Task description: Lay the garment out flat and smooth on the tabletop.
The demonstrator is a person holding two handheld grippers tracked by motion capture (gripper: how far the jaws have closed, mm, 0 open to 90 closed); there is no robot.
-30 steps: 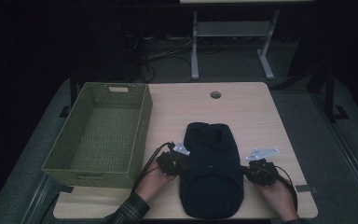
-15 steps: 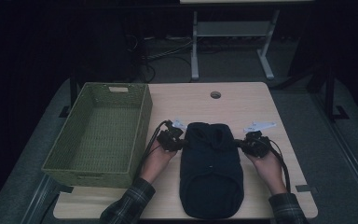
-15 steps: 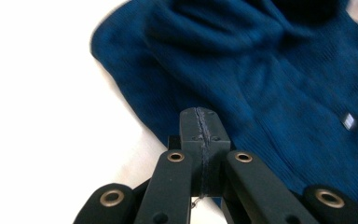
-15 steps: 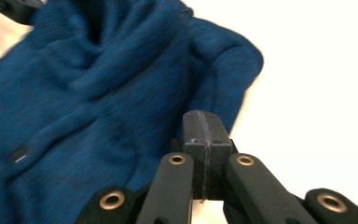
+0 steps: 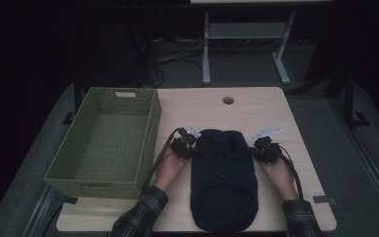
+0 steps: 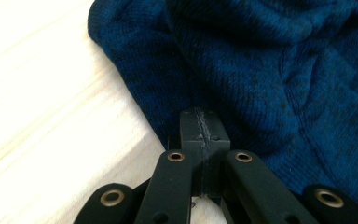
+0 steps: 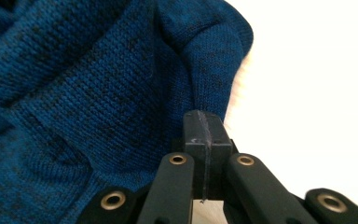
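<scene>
Lying flat at lower centre of high view: dark blue knit sweater (image 5: 223,180) on tabletop (image 5: 256,106). Left claw (image 5: 193,150) pressing against sweater's left edge, jaws closed tight together, cloth just ahead of tips; pinch on fabric impossible to confirm. Right claw (image 5: 256,150) sitting at right edge, jaws likewise closed. Green woven basket (image 5: 103,143) standing at left of frame.

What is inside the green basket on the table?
Nothing can be seen inside the basket: its woven floor lies bare. The strip of floor just behind its near wall is hidden from the high view.
</scene>
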